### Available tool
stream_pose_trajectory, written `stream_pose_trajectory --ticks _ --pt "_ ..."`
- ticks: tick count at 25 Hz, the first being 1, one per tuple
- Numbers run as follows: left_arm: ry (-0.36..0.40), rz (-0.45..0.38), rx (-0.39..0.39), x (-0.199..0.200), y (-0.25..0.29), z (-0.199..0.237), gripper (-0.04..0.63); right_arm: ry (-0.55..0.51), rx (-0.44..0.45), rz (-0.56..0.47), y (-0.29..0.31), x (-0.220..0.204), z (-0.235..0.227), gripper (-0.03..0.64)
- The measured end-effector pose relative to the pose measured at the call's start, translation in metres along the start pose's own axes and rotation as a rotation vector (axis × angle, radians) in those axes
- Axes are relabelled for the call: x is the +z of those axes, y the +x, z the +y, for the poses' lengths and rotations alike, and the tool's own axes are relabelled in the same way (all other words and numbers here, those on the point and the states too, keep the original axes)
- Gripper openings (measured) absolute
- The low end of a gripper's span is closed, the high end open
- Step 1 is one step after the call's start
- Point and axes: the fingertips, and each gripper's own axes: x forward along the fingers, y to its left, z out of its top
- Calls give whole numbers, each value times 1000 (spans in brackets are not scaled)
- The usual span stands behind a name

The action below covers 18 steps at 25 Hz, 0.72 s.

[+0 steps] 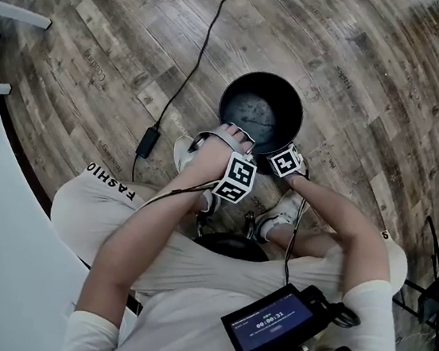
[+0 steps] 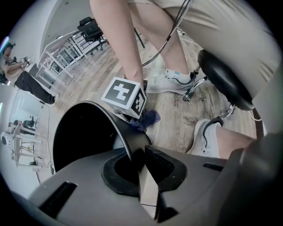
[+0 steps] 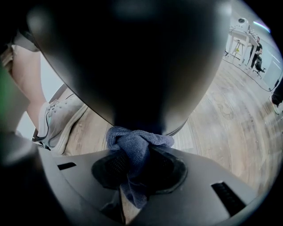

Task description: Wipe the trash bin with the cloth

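Clamping the trash bin (image 1: 239,89) by its rim, left gripper (image 2: 138,154) closed (right gripper (image 3: 135,156) clenches cloth (image 3: 138,142) against it)

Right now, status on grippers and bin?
Left gripper shut on trash bin rim. Right gripper shut on cloth, at bin's outer wall. Floor cable apart from bin.

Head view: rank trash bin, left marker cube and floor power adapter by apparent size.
1. trash bin, clearly largest.
2. left marker cube; it sits nearer the camera, so its lead over the adapter is unsure.
3. power adapter, smallest.
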Motion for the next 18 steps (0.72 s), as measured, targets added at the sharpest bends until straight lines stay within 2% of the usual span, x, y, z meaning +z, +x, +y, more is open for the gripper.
stream_pose_trajectory --ticks 8,18 --pt "-3 -2 1 0 1 -1 48 -8 -26 -17 14 -1 -3 109" --pt "-17 -8 1 1 2 -1 48 -13 4 22 10 -6 1 109"
